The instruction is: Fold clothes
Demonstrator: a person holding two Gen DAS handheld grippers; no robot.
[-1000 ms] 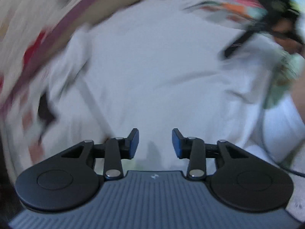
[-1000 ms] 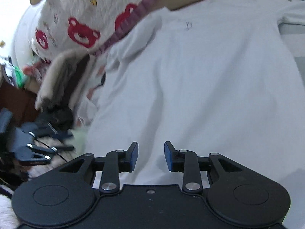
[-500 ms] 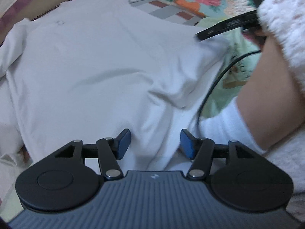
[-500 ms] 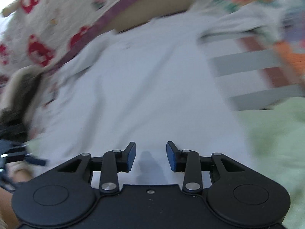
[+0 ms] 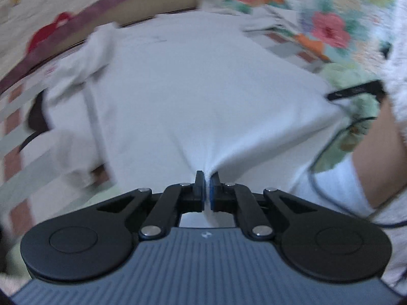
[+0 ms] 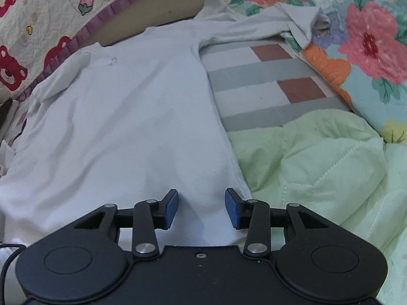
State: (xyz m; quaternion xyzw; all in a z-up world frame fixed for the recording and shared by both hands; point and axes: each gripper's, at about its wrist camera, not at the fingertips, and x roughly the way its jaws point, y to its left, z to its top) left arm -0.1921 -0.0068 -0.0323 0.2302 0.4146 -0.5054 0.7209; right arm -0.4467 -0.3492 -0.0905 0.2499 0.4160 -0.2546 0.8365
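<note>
Half a second back my left gripper [image 5: 208, 190] stood open over the shirt [image 5: 203, 89]; now its pads are clenched on a pinch of the near hem, and cloth fans out from the nip in tight creases. I judge that grip is there to lift the bottom edge for a fold toward the collar. On the other side my right gripper [image 6: 201, 208] has swung from the shirt's middle to its near right corner, jaws opening, pads astride the hem but not pressing it. I read that as lining up a matching pinch. Beyond the fingers the shirt lies flat on the bed, collar far, one sleeve [image 6: 254, 23] flung onto the floral quilt [image 6: 368, 40], green blanket [image 6: 318, 157] just beside its right edge.
</note>
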